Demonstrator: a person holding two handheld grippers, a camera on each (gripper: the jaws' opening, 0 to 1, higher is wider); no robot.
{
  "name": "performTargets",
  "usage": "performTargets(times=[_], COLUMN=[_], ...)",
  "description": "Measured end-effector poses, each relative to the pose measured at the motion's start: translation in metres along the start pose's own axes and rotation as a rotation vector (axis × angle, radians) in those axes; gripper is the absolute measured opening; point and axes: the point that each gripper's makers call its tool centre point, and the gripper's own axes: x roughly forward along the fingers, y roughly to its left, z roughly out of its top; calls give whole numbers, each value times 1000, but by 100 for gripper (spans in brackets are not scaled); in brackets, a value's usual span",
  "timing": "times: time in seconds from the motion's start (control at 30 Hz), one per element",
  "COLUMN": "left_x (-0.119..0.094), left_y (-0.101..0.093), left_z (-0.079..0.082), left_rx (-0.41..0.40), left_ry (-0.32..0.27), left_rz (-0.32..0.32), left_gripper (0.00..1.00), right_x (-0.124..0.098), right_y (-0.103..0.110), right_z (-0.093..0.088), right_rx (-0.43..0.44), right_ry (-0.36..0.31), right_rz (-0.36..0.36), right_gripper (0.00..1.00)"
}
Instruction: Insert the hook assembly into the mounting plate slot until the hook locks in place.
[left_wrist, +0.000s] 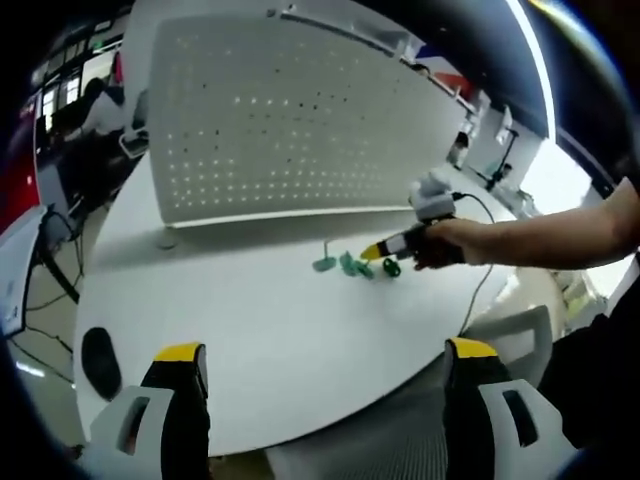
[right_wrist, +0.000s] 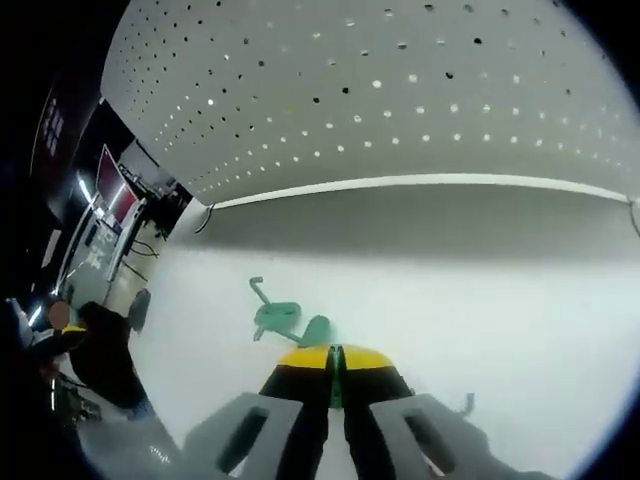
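A white perforated mounting plate (left_wrist: 290, 120) stands upright at the back of a white table (left_wrist: 250, 320). Several green hook pieces (left_wrist: 350, 265) lie on the table in front of it. My left gripper (left_wrist: 326, 350) is open and empty, well back near the table's front edge. A hand holds my right gripper (left_wrist: 385, 248) down at the hooks. In the right gripper view, the right gripper (right_wrist: 335, 360) is shut, with a thin green hook part (right_wrist: 335, 388) pinched between its yellow-tipped jaws. A loose green hook (right_wrist: 275, 315) lies just ahead on its left, below the mounting plate (right_wrist: 400, 90).
A black oval object (left_wrist: 98, 360) lies at the table's front left. A cable (left_wrist: 478, 285) runs off the right edge by a grey chair back (left_wrist: 520, 330). A small grey hook (right_wrist: 465, 403) lies to the right of the jaws. A person (right_wrist: 100, 360) sits in the left background.
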Motion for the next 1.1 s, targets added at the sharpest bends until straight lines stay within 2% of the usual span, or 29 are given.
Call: performTargets(times=[0.17, 0.33, 0.4, 0.43, 0.5, 0.67, 0.8, 1.0, 1.03, 1.1], left_x=[-1, -4, -4, -4, -4, -1, 2, 10, 12, 15], left_y=[-1, -4, -6, -7, -8, -14, -19, -29, -32, -36], left_z=[3, 8, 10, 12, 14, 22, 34, 45, 45, 45], left_rx=[12, 24, 32, 48, 74, 81, 99, 99, 102, 97], left_ry=[-8, -15, -19, -18, -15, -28, -39, -37, -33, -31], left_rz=[-2, -5, -7, -4, 4, -18, -31, -71, -80, -86], left_gripper=[100, 100, 100, 100, 100, 99, 97, 89, 86, 84], right_x=[-12, -25, -31, -39, -50, -73, -91, -123, -127, -133], right_y=[-4, -6, 2, 7, 11, 40, 56, 98, 103, 124], right_z=[13, 28, 38, 46, 55, 72, 76, 80, 79, 74], right_rx=[-5, -22, 25, 95, 64, 28, 11, 22, 22, 2], right_ry=[-67, -116, -174, -208, -245, -335, -383, -481, -485, -470], right_rz=[-42, -51, -14, 16, 16, 90, 105, 190, 204, 276], right_gripper=[0, 0, 0, 0, 0, 0, 0, 0, 0, 0])
